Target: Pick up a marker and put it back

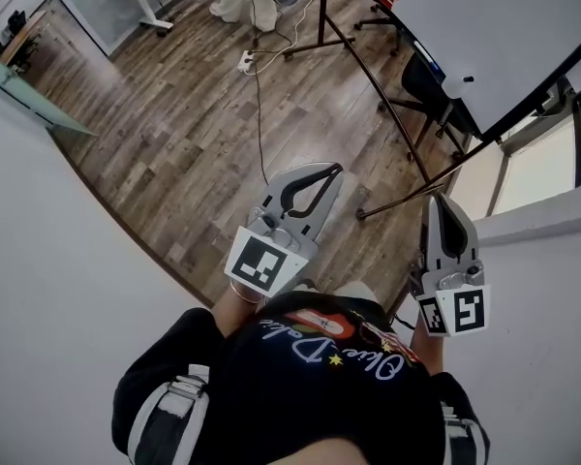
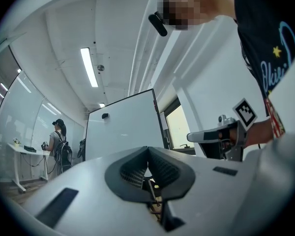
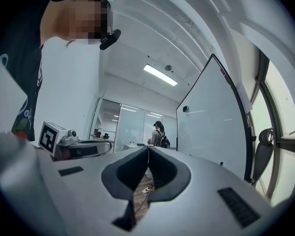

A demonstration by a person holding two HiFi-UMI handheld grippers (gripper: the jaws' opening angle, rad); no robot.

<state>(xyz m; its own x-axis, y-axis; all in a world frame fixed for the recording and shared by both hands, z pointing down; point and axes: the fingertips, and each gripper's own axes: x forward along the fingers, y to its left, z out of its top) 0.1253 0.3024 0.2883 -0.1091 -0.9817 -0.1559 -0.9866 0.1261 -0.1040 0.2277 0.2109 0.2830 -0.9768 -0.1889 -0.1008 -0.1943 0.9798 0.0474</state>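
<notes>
No marker shows clearly in any view. A large whiteboard (image 1: 484,27) on a black stand is ahead to the right, also in the left gripper view (image 2: 123,132) and the right gripper view (image 3: 211,127). A small dark object (image 1: 468,79) sticks to its face; I cannot tell what it is. My left gripper (image 1: 335,170) is held in front of my chest over the wooden floor, jaws together and empty (image 2: 148,149). My right gripper (image 1: 436,200) is beside it, short of the board, also shut on nothing (image 3: 148,148).
The stand's black legs (image 1: 368,85) cross the floor ahead. A black chair (image 1: 428,83) sits under the board. A power strip (image 1: 245,61) with a cable lies on the floor. A white ledge (image 1: 552,216) runs at right. A person with a backpack (image 3: 160,134) stands far off.
</notes>
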